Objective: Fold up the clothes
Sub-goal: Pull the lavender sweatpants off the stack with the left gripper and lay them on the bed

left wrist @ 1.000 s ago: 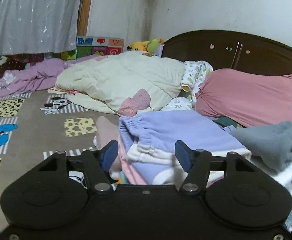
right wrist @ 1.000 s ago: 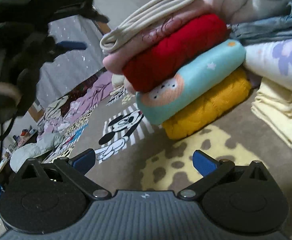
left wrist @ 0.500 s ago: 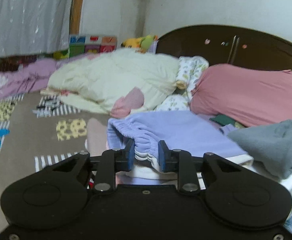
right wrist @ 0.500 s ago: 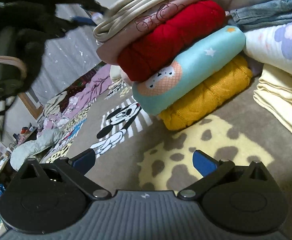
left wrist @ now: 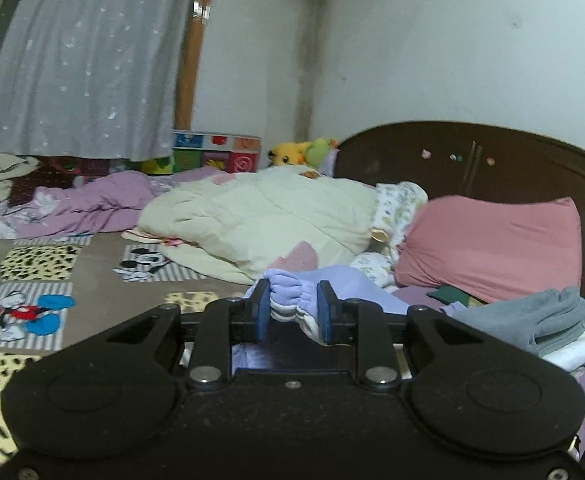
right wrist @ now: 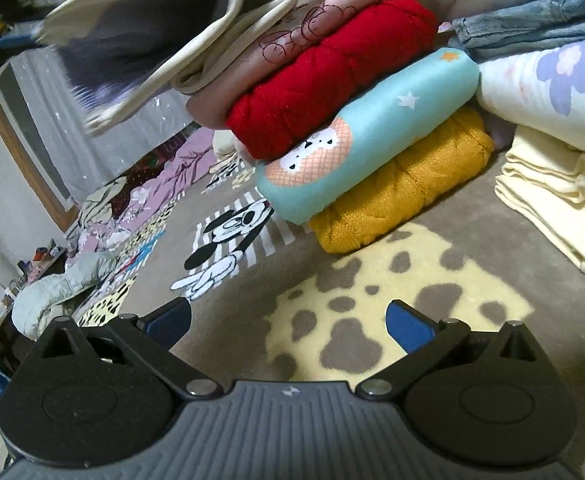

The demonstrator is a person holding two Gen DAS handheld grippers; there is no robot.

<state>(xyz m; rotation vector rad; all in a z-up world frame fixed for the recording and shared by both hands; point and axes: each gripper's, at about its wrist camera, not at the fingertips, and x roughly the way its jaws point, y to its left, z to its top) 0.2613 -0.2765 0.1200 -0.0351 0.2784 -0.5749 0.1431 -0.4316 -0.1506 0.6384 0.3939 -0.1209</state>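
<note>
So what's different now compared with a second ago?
The left gripper closed on the lilac garment and lifted its edge off the pile. The right gripper stayed open over the bedspread, and the folded stack beside it was not moved.

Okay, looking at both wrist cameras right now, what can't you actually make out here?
- Left wrist view: the lower part of the lavender garment pinched in the left gripper is hidden behind the gripper body.
- Right wrist view: the cream garment is motion-blurred; its shape is unclear.
- Right wrist view: the denim piece is cut off by the frame edge.
</note>
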